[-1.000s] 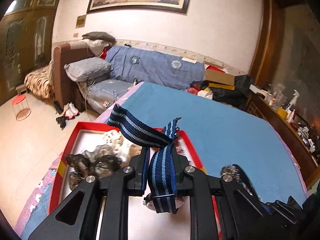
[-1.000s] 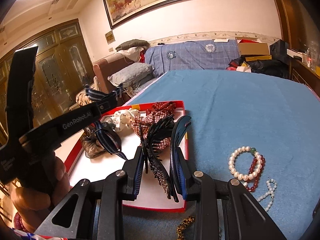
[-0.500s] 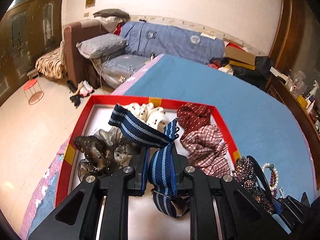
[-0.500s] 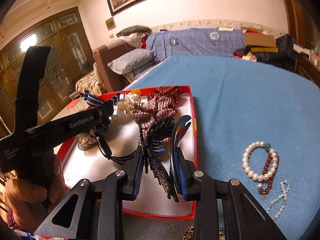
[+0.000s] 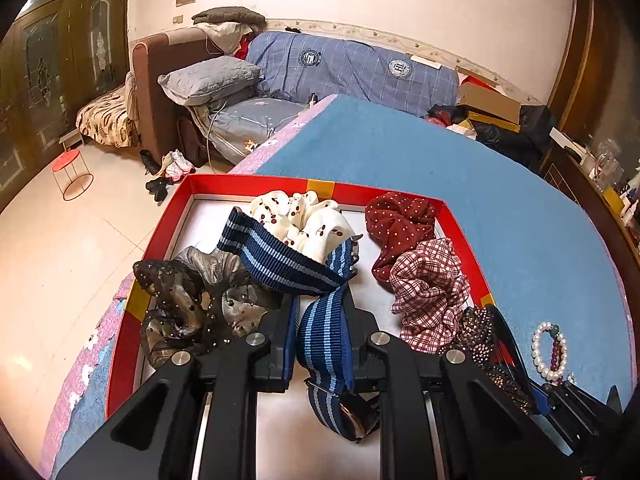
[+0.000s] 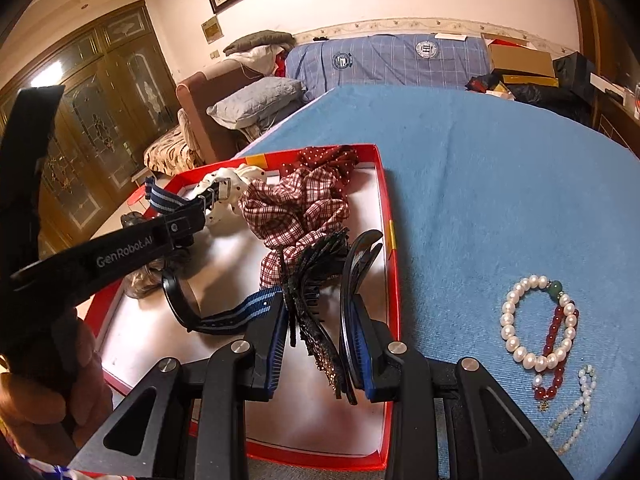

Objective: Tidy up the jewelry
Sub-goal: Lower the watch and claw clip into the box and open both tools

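Note:
My left gripper is shut on the blue striped strap of a watch, low over the red tray. The watch case hangs by the tray's white floor; the right wrist view shows the strap looping down from the left gripper. My right gripper is shut on a black beaded hair clip above the tray's right rim.
In the tray lie a white cherry scrunchie, a dark red dotted one, a plaid one and a grey tulle one. On the blue cover to the right lie a pearl bracelet, a red bead bracelet and a small bead string.
Both grippers tipped downward and sank toward the tray. The watch came lower into the tray, and the hair clip moved forward over the tray's right side. Neither grip changed.

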Tool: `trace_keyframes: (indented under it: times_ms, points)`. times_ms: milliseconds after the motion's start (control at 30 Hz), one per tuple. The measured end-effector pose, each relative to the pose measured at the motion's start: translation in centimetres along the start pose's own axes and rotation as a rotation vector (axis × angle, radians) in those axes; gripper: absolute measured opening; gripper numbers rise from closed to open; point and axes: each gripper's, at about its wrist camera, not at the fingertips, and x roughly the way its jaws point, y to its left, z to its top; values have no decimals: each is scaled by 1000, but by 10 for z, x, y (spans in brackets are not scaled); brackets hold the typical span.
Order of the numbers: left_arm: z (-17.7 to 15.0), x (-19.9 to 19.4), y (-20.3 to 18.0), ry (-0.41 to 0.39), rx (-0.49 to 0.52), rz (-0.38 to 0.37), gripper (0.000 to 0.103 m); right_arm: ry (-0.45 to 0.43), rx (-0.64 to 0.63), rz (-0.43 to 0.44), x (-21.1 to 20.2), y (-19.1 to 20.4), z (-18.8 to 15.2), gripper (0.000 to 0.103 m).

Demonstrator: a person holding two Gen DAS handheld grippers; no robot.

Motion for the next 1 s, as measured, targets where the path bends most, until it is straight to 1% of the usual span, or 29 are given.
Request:
trace_keyframes:
  times_ms: [433,633,1000]
  points:
    - [-4,3,3,8,-5,7,17,4,0,-11,8,-2,4,33]
    - [-6,2,4,9,-5,12,17,19,6,-10,14,-2,4,34]
    - [-10,3,6,15,-13,27,17,24,8,-6,12,-3,5,34]
